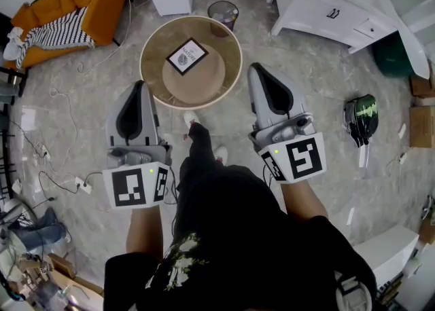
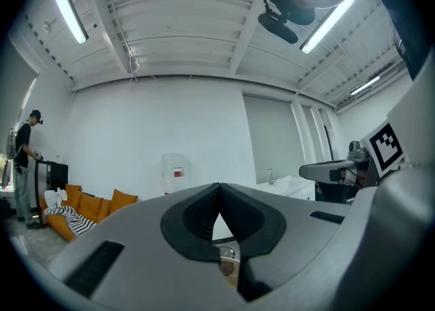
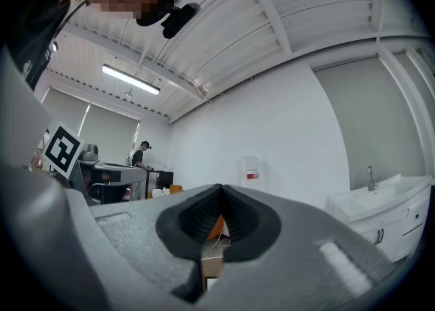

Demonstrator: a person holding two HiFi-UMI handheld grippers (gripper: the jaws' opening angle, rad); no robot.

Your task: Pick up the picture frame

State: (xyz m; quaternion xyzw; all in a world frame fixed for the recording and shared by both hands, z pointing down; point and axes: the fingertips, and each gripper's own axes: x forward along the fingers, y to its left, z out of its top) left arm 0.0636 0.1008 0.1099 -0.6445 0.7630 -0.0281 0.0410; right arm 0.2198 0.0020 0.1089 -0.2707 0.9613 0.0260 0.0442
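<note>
In the head view, the square black-edged picture frame with a white mount (image 1: 187,56) lies flat on the round wooden tabletop with a pale rim (image 1: 151,39), in its far-left part and turned corner-on. The grey left tool (image 1: 141,85) and the grey right tool (image 1: 257,67) are held about level on either side of the person's body and pointed toward the tabletop. The left tip is near the near-left rim and the right tip is just outside the right rim. Both are well short of the frame, which lies ahead and between them, nearer the left tool's line. Each tool is fully closed and carries nothing.

The step in hand is judged to be the approach. It would be done well if the chosen tool is opened before the reach and tipped downward, since a flat frame offers only its thin edges. A corner or side should be straddled, with one jaw slid beneath it, so that the frame is not pushed across the wood.

In the left gripper view, the jaws meet at their tips with nothing between them. The frame is not shown, only a white wall and an orange sofa (image 2: 88,204) beyond.

In the right gripper view, the jaws are likewise pressed together and empty, and the frame is again out of sight.
</note>
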